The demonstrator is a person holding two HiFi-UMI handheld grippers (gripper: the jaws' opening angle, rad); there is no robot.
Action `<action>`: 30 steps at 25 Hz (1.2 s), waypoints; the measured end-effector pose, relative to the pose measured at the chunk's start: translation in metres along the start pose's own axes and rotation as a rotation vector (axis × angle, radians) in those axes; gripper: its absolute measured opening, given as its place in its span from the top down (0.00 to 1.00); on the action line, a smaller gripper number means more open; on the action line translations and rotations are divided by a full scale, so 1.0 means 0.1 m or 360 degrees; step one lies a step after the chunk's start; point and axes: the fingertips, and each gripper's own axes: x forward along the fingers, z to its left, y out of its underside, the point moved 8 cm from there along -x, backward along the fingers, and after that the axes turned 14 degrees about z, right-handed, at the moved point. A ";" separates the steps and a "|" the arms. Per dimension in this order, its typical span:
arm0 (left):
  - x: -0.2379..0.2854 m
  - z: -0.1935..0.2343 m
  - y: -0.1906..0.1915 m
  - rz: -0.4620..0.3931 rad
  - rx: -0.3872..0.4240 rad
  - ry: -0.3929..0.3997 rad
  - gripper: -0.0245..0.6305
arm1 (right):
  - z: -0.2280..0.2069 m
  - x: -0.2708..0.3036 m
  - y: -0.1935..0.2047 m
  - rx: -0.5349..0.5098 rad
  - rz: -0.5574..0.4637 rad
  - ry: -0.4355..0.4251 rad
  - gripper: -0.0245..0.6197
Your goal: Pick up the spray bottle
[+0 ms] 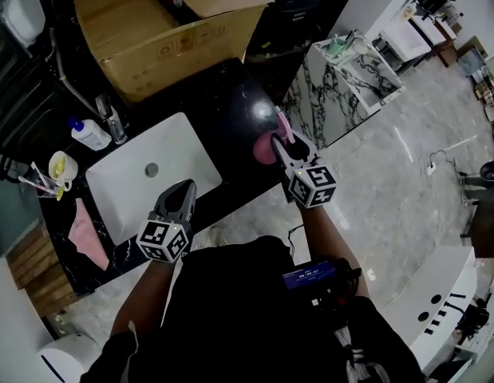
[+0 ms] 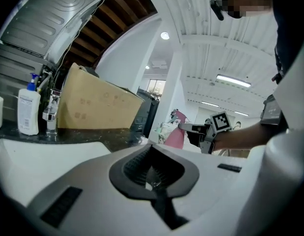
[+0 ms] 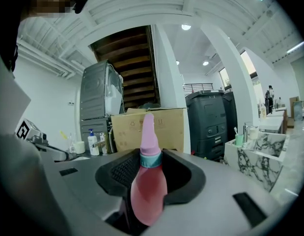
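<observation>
Right gripper view: right claw (image 3: pixel 152 175), part-open, grips spray bottle (image 3: pixel 148 193).

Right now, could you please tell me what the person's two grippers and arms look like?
Both the left gripper and the right gripper have pale grey tapering jaws lined with black ribbed pads. Each carries a white cube printed with black square markers. The person wears a black top that leaves the forearms uncovered.

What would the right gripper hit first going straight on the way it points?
Probably the box, dead ahead behind the bottle that the right gripper holds; depth is unclear.
</observation>
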 end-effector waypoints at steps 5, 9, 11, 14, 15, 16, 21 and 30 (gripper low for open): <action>0.19 -0.30 -0.01 0.0028 0.0023 0.0037 0.95 | -0.23 -0.35 0.06 0.0024 -0.0013 0.0000 0.71; 0.35 -0.60 0.03 0.0061 0.0029 0.0070 0.95 | -0.47 -0.64 0.15 0.0036 -0.0018 -0.0003 0.71; 0.44 -0.74 0.05 0.0076 0.0039 0.0088 0.95 | -0.60 -0.78 0.23 0.0043 -0.0012 0.0009 0.71; 0.56 -0.93 0.07 0.0092 0.0057 0.0110 0.95 | -0.77 -0.96 0.33 0.0051 -0.0001 0.0028 0.71; 0.59 -0.99 0.07 0.0096 0.0063 0.0116 0.95 | -0.82 -1.03 0.36 0.0063 -0.0001 0.0031 0.72; 0.63 -1.06 0.07 0.0100 0.0070 0.0123 0.95 | -0.87 -1.10 0.38 0.0078 -0.0003 0.0033 0.72; 0.80 -1.36 0.06 0.0122 0.0109 0.0154 0.95 | -1.12 -1.40 0.52 0.0088 -0.0016 0.0044 0.72; 1.02 -1.80 0.06 0.0129 0.0156 0.0188 0.95 | -1.42 -1.91 0.70 0.0113 -0.0086 0.0024 0.72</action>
